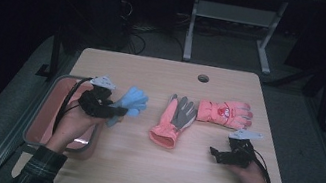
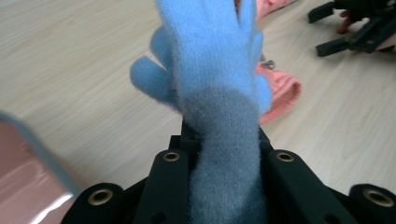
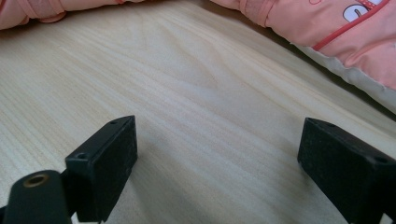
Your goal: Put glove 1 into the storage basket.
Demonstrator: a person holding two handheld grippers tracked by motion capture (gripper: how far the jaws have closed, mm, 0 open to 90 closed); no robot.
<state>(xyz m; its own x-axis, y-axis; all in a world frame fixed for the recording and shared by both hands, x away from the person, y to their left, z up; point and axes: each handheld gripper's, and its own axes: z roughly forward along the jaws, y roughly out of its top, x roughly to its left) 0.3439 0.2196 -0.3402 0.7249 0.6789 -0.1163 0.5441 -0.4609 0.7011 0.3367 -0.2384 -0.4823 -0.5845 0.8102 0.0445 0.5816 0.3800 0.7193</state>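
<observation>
A light blue knit glove (image 1: 131, 101) with a grey cuff (image 2: 224, 140) is held off the table by my left gripper (image 1: 114, 112), shut on the cuff, fingers pointing away. In the left gripper view the cuff sits pinched between the two black jaws and the blue glove (image 2: 210, 51) hangs out in front. My right gripper (image 1: 215, 154) rests low at the table's right front, open, with bare wood between its jaws in the right gripper view. A pink glove with a grey palm (image 1: 173, 120) lies mid-table. A pink ski glove (image 1: 225, 113) lies to its right.
A pink bin with a grey rim (image 1: 50, 102) stands at the table's left edge, under my left hand. A round cable hole (image 1: 203, 78) is near the far edge. The wooden table (image 1: 147, 170) has open surface in front. A desk frame stands beyond.
</observation>
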